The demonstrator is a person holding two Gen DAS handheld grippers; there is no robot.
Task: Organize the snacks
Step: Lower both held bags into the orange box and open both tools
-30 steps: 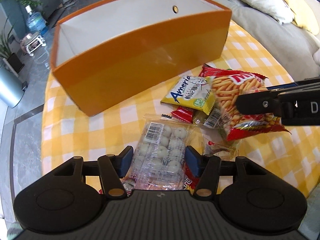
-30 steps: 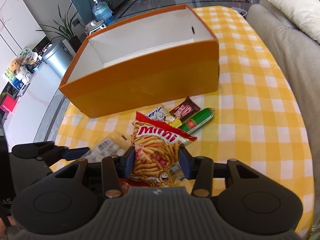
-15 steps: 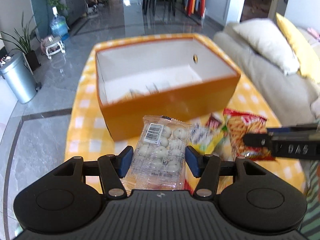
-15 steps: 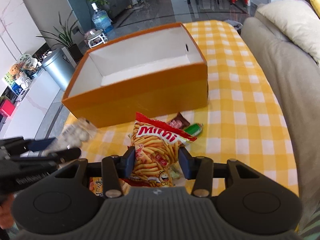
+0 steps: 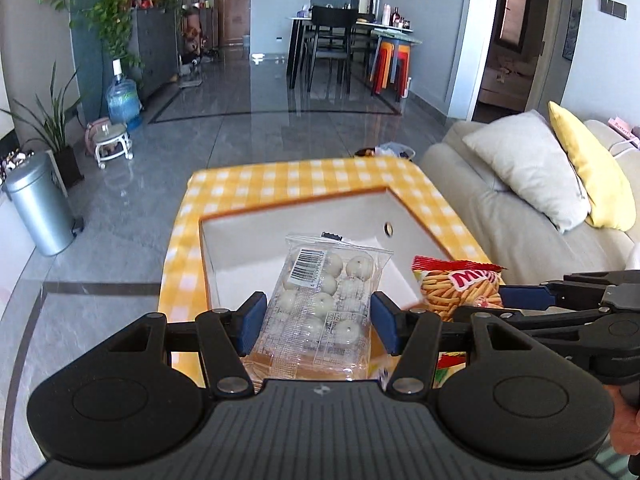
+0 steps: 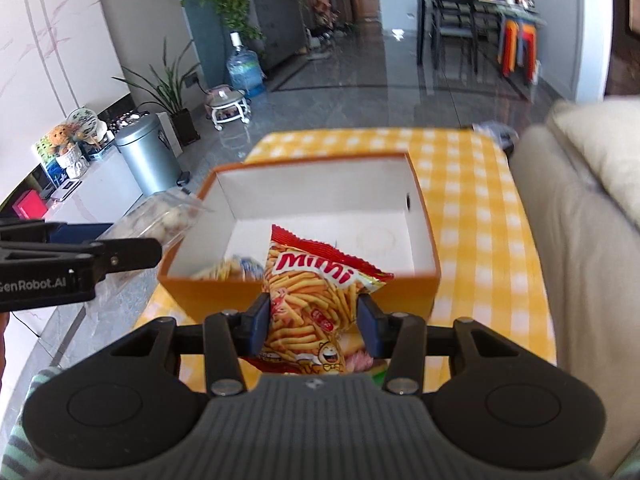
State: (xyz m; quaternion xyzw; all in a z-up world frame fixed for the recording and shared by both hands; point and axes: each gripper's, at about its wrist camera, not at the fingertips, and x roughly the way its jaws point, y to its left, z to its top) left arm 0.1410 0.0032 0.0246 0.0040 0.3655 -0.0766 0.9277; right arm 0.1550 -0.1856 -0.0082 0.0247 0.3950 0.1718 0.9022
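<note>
snacks inspected against the orange box (image 6: 304, 292) on the yellow checked tablecloth (image 6: 480, 184). left gripper (image 5: 316, 322) is clamped on a clear pack of white balls (image 5: 324, 300), held above the box's near edge. right gripper (image 6: 314, 322) is clamped on the red mimi bag (image 6: 312, 300), held at the box's near wall. one blurred packet (image 6: 230, 270) lies inside the box.

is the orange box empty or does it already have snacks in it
Not empty. The orange box has its top open, and a blurred snack packet lies in its near left corner.
</note>
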